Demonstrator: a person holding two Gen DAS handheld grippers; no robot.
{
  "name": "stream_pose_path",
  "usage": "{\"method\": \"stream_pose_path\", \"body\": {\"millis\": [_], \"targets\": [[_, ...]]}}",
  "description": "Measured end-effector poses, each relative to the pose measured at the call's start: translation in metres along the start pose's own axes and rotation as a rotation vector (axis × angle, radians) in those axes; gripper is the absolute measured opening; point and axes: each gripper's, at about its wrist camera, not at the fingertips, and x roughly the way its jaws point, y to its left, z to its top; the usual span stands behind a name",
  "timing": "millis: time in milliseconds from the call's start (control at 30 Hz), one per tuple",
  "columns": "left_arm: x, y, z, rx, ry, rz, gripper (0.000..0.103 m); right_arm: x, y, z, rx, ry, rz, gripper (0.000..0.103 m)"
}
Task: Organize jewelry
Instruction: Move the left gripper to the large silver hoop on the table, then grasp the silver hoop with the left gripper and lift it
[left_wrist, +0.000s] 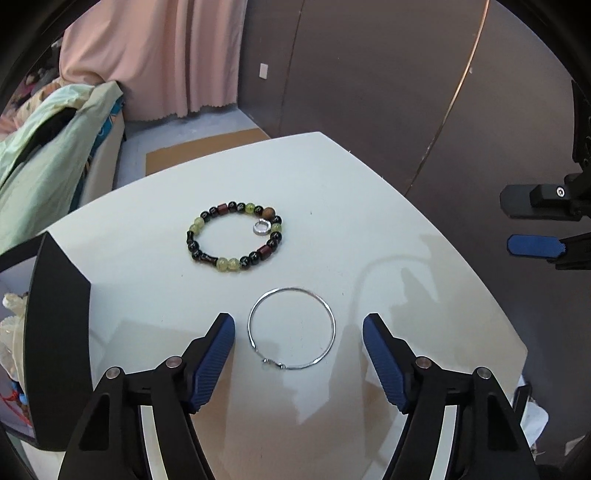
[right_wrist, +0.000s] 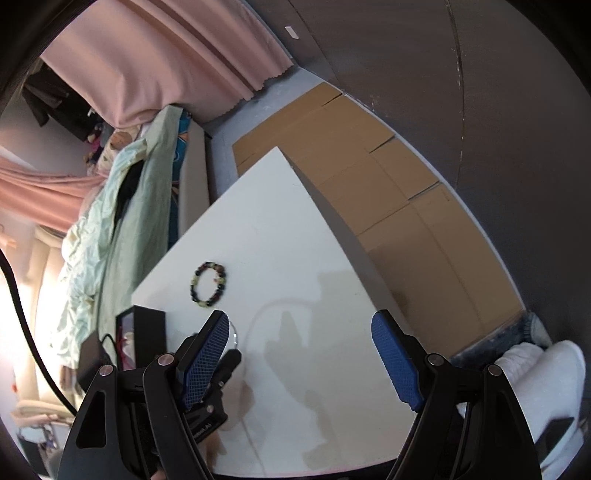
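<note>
A thin silver bangle (left_wrist: 291, 328) lies on the white table (left_wrist: 369, 206), right between the open fingers of my left gripper (left_wrist: 298, 334), which hovers just above it and holds nothing. Farther back lies a beaded bracelet (left_wrist: 234, 236) of black, green and dark red beads, with a small silver ring (left_wrist: 262, 226) resting against its right side. My right gripper (right_wrist: 299, 338) is open and empty above the table's right part; it shows at the right edge of the left wrist view (left_wrist: 535, 229). The beaded bracelet (right_wrist: 209, 283) shows small in the right wrist view.
A black open box (left_wrist: 59, 332) stands at the table's left edge; it also shows in the right wrist view (right_wrist: 142, 338). A bed with green bedding (left_wrist: 44, 155) and pink curtains (left_wrist: 155, 59) lie behind. Flattened cardboard (right_wrist: 369, 184) covers the floor beside the table.
</note>
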Motion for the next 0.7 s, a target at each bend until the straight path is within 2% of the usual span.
{"method": "stream_pose_path", "body": {"millis": [100,167,200,333,700], "targets": [[0.001,-0.003,0.0,0.019,-0.007,0.019,0.071,0.001,0.001,0.0,-0.011,0.003,-0.007,0.08],[0.002,-0.006,0.0,0.057,-0.01,0.065,0.054,0.0,0.002,0.0,-0.014,0.004,-0.011,0.08],[0.003,-0.006,0.0,0.071,-0.011,0.087,0.051,0.001,0.002,0.0,-0.014,0.005,-0.012,0.08],[0.0,0.004,0.001,0.03,-0.009,0.033,0.051,0.004,0.005,-0.001,-0.025,0.009,-0.016,0.08],[-0.031,0.021,0.01,-0.035,-0.058,-0.001,0.051,0.011,0.021,-0.004,-0.042,0.01,-0.011,0.08]]}}
